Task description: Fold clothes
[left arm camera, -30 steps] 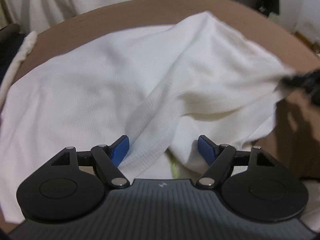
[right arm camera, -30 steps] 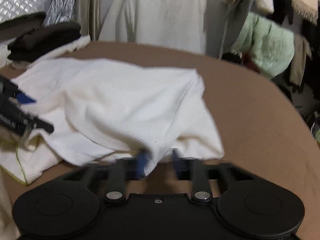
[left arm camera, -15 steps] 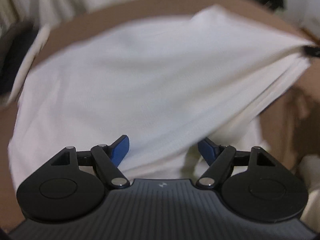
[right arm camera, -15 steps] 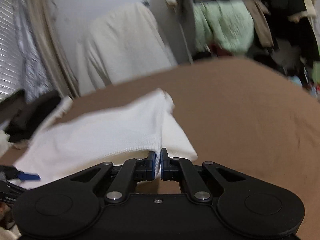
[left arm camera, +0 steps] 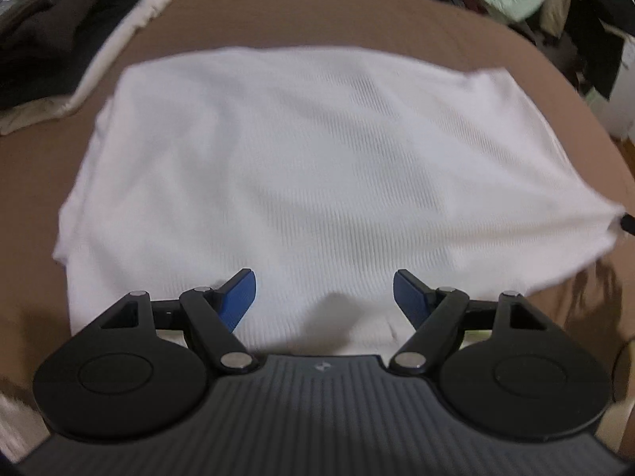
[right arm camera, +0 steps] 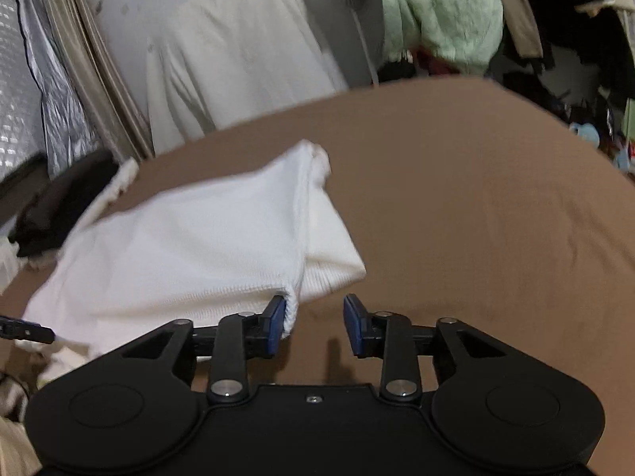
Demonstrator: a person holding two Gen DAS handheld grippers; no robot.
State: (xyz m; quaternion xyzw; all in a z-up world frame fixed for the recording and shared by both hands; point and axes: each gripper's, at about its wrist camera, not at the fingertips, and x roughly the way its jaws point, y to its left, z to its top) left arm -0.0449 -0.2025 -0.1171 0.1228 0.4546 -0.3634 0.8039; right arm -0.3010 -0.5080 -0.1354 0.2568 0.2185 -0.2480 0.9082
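Observation:
A white ribbed garment lies spread nearly flat on the brown surface. My left gripper hovers over its near edge, open, with both blue pads apart above the cloth. In the right wrist view the same garment stretches off to the left, one sleeve-like flap folded over on its right side. My right gripper is open; the garment's corner rests against its left pad, and bare brown surface shows between the pads. The right gripper's tip shows at the cloth's right corner.
A pile of dark and cream clothes sits at the back left of the surface. Behind the surface hang a white cloth and a pale green garment. Bare brown surface extends to the right of the garment.
The right gripper, shut on the garment's corner half a second ago, now stands open. The bunched garment has been drawn out flat. The left gripper stayed open.

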